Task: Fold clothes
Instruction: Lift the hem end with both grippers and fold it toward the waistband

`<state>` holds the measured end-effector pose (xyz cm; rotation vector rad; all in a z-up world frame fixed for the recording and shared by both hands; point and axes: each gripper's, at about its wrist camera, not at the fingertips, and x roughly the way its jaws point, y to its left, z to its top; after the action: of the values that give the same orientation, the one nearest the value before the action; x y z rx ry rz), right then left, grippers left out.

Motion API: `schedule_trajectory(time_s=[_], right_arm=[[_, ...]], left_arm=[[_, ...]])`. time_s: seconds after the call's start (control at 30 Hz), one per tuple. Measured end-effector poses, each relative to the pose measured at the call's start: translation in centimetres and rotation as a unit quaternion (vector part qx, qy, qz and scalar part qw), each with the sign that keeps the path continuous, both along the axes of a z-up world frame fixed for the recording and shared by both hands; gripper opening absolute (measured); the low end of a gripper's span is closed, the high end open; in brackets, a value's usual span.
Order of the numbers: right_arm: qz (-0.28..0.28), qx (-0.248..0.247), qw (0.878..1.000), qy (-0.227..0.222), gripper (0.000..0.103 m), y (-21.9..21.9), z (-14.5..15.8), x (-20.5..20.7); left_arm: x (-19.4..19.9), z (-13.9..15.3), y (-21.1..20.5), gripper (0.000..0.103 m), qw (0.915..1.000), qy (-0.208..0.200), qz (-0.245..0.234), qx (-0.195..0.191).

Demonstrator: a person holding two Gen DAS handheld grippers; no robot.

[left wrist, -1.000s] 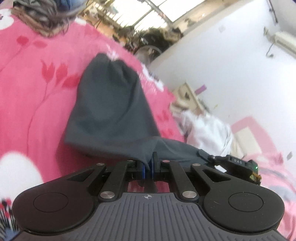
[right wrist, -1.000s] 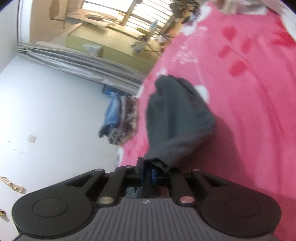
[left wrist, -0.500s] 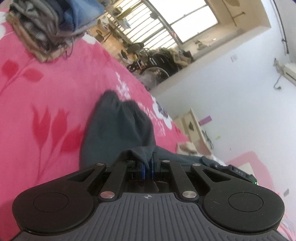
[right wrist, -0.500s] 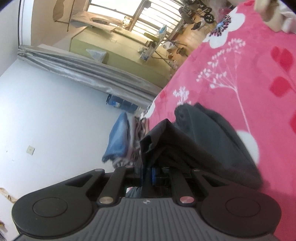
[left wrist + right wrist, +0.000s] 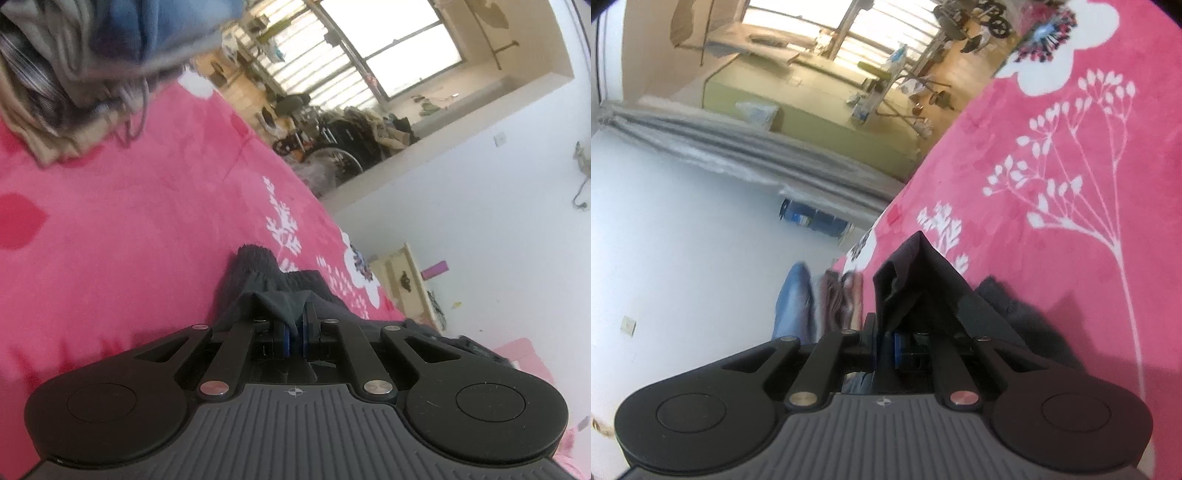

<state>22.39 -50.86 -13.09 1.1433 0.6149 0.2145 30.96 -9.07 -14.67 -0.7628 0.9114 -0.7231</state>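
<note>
Both grippers, left (image 5: 294, 334) and right (image 5: 886, 345), tilt slightly downward, each clamped on the dark garment (image 5: 280, 295) bunched at twelve o'clock over the blanket (image 5: 129, 240).

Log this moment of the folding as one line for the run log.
step: fold | left gripper: shut on dark grey garment | right gripper: shut on same garment | surface: pink floral blanket | nearby: clothes pile

Both wrist views low, close (shared: pink blanket (image 5: 147, 240)).

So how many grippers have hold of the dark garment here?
2. The left gripper pinches one edge of the garment; the right gripper clamps another edge, over the pink blanket.
</note>
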Motion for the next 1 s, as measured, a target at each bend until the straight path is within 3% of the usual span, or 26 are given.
schedule_trajectory(time_s=[0.07,0.1,0.13,0.17,0.27,0.33,0.4,0.47,0.57,0.63,0.7,0.8,0.9,0.93,1.0], right_arm=[[-0.027,0.059,0.998,0.016,0.016,-1.3,-2.9,1.3],[-0.047,0.109,0.993,0.027,0.025,-2.0,-4.7,1.7],[-0.061,0.145,0.987,0.027,0.035,-2.6,-6.1,1.8],[-0.075,0.171,0.982,0.017,0.038,-3.0,-7.0,1.8],[-0.106,0.197,0.974,-0.021,0.043,-4.0,-7.7,0.7],[-0.116,0.198,0.972,-0.047,0.043,-4.4,-7.3,-0.3],[-0.100,0.177,0.977,-0.062,0.043,-4.3,-5.9,-1.5],[-0.060,0.145,0.985,-0.072,0.043,-3.8,-4.1,-2.7],[0.034,0.044,0.996,-0.064,0.043,-1.7,0.0,-4.9],[0.086,-0.043,0.994,-0.049,0.043,0.1,2.2,-6.8],[0.132,-0.124,0.983,-0.028,0.041,1.9,3.8,-8.4],[0.183,-0.172,0.968,0.007,0.037,4.5,3.2,-9.4],[0.232,-0.230,0.944,0.040,0.032,6.8,1.3,-9.5],[0.230,-0.256,0.937,0.057,0.031,6.9,0.3,-9.5],[0.163,-0.263,0.945,0.103,0.019,4.8,-1.7,-9.2]], left_arm=[[1.6,-1.7,0.3,0.017,0.9988,0.040,0.012,-0.024],[2.1,-2.5,0.7,0.025,0.9972,0.061,0.022,-0.038],[2.5,-3.2,1.3,0.027,0.9948,0.079,0.033,-0.056],[2.7,-3.7,2.0,0.028,0.9917,0.090,0.045,-0.079],[2.4,-4.1,4.1,0.032,0.9853,0.096,0.072,-0.122],[1.9,-3.5,5.3,0.033,0.9857,0.091,0.071,-0.123],[1.3,-2.7,6.3,0.033,0.9879,0.084,0.063,-0.114],[0.1,-1.1,6.6,0.033,0.9950,0.068,0.021,-0.071],[-2.4,0.8,5.9,0.033,0.9974,0.036,-0.061,0.012],[-4.4,1.4,4.7,0.033,0.9908,0.009,-0.118,0.066],[-6.5,1.7,3.2,0.033,0.9782,-0.019,-0.171,0.117],[-8.8,0.8,1.4,0.033,0.9626,-0.043,-0.204,0.173],[-10.5,-0.3,0.3,0.033,0.9476,-0.064,-0.208,0.234],[-10.8,-0.6,0.3,0.033,0.9442,-0.068,-0.203,0.250],[-11.1,-0.9,0.7,0.032,0.9443,-0.069,-0.195,0.256]])
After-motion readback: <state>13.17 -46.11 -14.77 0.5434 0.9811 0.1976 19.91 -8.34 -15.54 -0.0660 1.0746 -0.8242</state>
